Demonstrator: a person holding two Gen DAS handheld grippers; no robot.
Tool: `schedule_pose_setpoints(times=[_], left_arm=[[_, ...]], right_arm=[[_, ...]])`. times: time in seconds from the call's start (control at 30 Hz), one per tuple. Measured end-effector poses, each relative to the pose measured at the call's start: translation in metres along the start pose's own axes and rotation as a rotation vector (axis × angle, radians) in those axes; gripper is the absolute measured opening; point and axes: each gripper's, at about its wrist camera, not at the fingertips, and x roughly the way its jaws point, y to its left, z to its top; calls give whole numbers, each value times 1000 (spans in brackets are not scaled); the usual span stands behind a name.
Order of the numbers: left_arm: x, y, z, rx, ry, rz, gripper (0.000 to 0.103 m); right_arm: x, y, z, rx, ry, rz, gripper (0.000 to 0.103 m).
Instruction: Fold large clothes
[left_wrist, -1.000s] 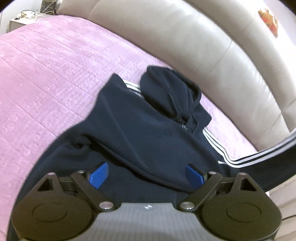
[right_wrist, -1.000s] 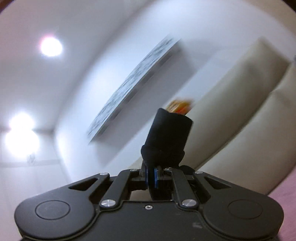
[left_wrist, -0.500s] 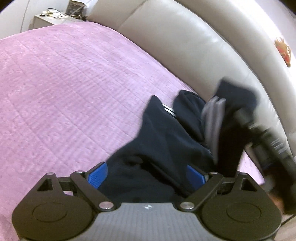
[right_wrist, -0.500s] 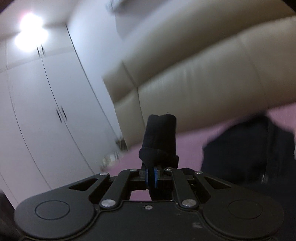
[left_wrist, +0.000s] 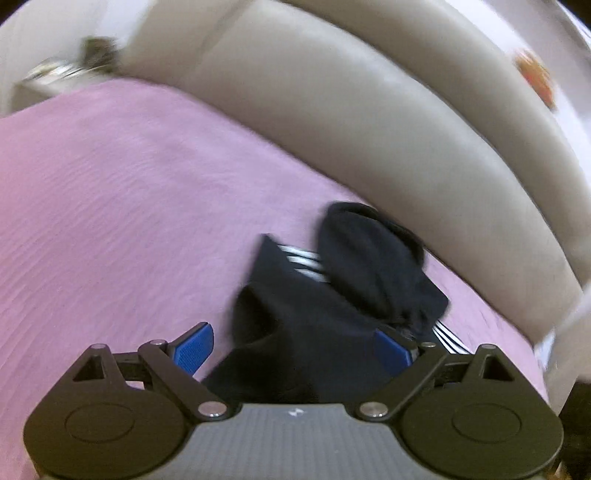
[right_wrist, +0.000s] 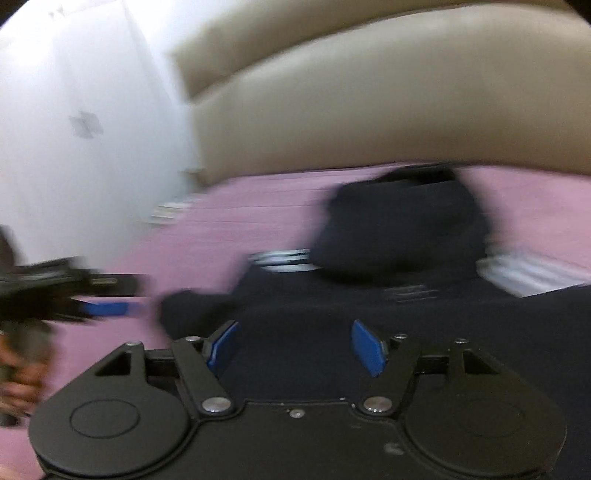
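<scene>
Right gripper (right_wrist: 295, 347) is opening its jaws, nothing pinched, over the navy hoodie (right_wrist: 369, 295) lying on the pink bedspread (right_wrist: 258, 221). Left gripper (left_wrist: 293, 345) is hovering spread wide, likely readying another fold.

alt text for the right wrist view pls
The right gripper, jaws opening with nothing pinched, hangs over a dark navy hoodie with white stripes on a pink bedspread. The left gripper enters blurred from the left.

Both grippers, left (left_wrist: 293, 349) and right (right_wrist: 295, 347), show black linkage arms, silver pivot screws, round housings and blue ribbed pads (left_wrist: 194, 347).
</scene>
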Motion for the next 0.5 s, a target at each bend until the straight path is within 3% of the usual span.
schedule_pose_setpoints(times=[0.1,0.13,0.2,0.23,0.3,0.37,0.43,0.5], left_arm=[[37,-28,-2,179,64,5,95],[53,-34,-6,237,90,64,94],[84,-29,-14,272,169,264,87],[95,-20,-17,253,206,315,89],[92,1,-16,133,204,276,91],[77,0,-13,103,177,279,90],[59,-17,-8,165,121,279,91],[41,-39,-4,257,67,236,99]], right_arm=[[18,-72,-1,91,133,-173,82],[25,-95,-4,114,169,-204,82],[26,-123,-10,170,156,-131,79],[22,-131,-7,211,146,-110,79],[10,-127,4,252,136,-174,81],[-4,-106,13,172,98,-200,85],[-15,-87,14,78,118,-101,87],[-15,-66,5,-31,211,-71,89]])
